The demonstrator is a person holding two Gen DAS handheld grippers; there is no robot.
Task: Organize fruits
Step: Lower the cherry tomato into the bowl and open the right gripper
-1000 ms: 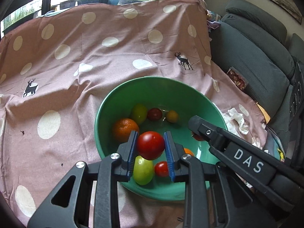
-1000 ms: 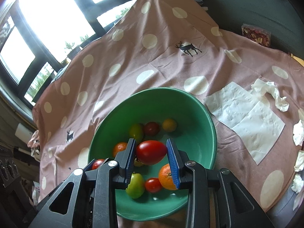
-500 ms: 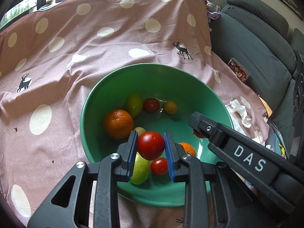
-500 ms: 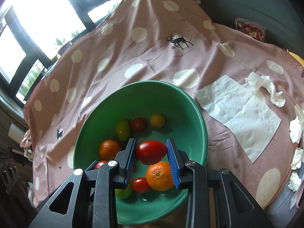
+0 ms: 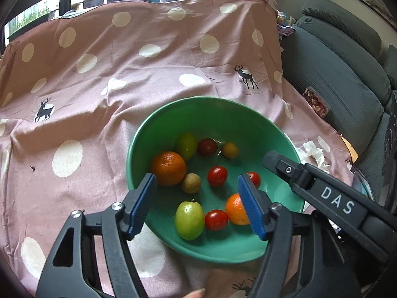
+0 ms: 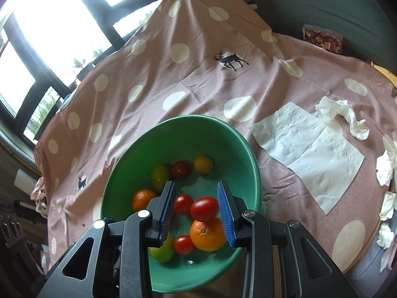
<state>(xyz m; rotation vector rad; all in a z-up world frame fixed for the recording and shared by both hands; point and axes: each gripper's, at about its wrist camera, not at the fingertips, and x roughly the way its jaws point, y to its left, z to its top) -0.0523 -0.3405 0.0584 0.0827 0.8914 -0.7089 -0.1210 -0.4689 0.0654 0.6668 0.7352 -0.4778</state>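
Observation:
A green bowl [image 5: 250,124] [image 6: 230,136] on the pink spotted cloth holds several fruits: oranges [image 5: 168,168] [image 6: 208,234], red tomatoes [image 5: 217,175], a green fruit [image 5: 189,220]. My left gripper [image 5: 197,206] is open and empty over the bowl's near side. My right gripper [image 6: 196,211] is open; an oval red tomato [image 6: 204,208] lies between its blue pads, resting on the orange, against the right pad. The right gripper's body [image 5: 322,193] shows in the left wrist view.
White paper napkins [image 6: 310,146] and crumpled tissues [image 6: 347,116] lie on the cloth right of the bowl. A grey sofa [image 5: 342,69] stands to the right, with a packet of dried bits [image 6: 322,37] at its edge. Windows are behind.
Both grippers have opened. The left one let go of its round red tomato, which now lies in the bowl. The right one released its oval tomato onto the orange.

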